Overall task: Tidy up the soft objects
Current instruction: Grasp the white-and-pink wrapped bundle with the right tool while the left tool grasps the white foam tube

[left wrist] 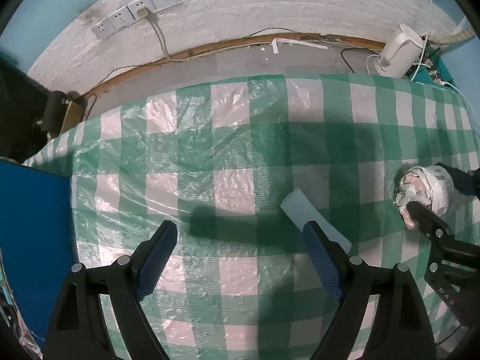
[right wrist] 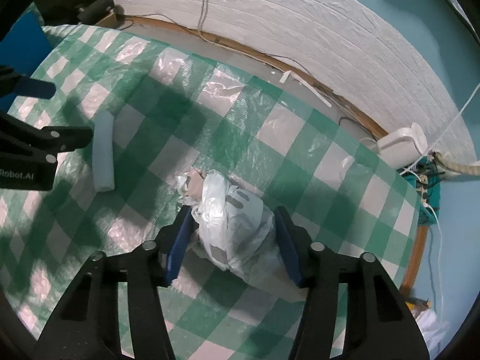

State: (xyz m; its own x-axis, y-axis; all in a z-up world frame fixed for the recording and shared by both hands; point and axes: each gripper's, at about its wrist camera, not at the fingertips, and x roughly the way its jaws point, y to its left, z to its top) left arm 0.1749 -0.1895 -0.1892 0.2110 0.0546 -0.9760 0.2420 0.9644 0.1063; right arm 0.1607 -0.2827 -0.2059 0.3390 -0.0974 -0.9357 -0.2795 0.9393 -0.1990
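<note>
Closing our right gripper (right wrist: 232, 240) around the crumpled plastic bundle (right wrist: 234, 225) on the checked tablecloth (right wrist: 300, 156), both pads look pressed against its sides; next we need a firm squeeze, then a lift. Our left gripper (left wrist: 240, 258) hangs spread and empty, its right finger (left wrist: 322, 265) overlapping the pale foam tube (left wrist: 312, 210), likely our next pick.

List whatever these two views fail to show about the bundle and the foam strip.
- Bundle's contents: right wrist view, crinkled white plastic wrap covers them; only something pinkish shows at its end.
- Bundle's far side: left wrist view, cut off behind the right gripper.
- Foam strip's near end: left wrist view, hidden behind the left gripper.
</note>
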